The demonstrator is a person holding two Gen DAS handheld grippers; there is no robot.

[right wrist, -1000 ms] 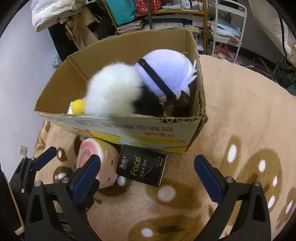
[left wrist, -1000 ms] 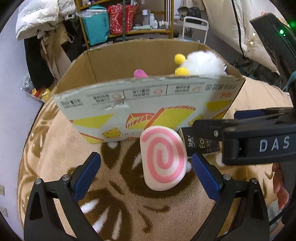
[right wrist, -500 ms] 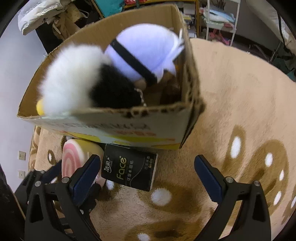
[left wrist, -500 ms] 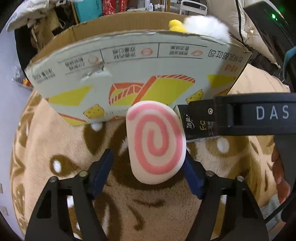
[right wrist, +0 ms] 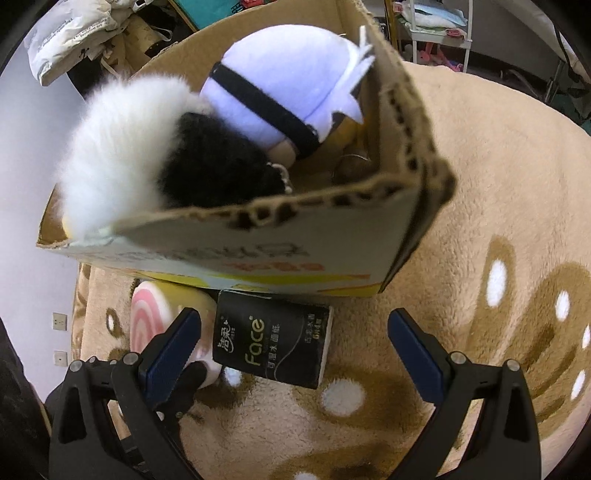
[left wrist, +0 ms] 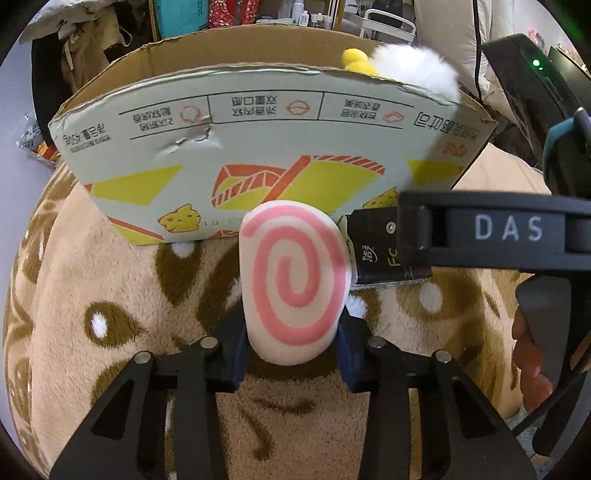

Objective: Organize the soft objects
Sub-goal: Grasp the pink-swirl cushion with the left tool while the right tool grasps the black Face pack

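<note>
A pink-and-white swirl plush (left wrist: 293, 280) lies on the rug against the cardboard box (left wrist: 258, 147). My left gripper (left wrist: 291, 350) is shut on the swirl plush, its blue pads pressing both sides. The plush also shows in the right wrist view (right wrist: 155, 314). My right gripper (right wrist: 295, 347) is open, hovering over a black tissue pack (right wrist: 271, 341) that lies beside the plush at the foot of the box (right wrist: 332, 236). Inside the box are a white fluffy plush (right wrist: 122, 147), a black furry one (right wrist: 218, 158) and a lavender plush (right wrist: 288, 77).
A beige rug with brown and white spots (right wrist: 480, 221) covers the floor. Behind the box stand a shelf with bags (left wrist: 221, 14), hanging clothes (left wrist: 88, 51) and a white rack (right wrist: 436, 29). A wall with sockets (right wrist: 59, 321) is at the left.
My left gripper has moved forward and closed on the swirl plush. My right gripper has moved closer to the box and over the tissue pack, still open.
</note>
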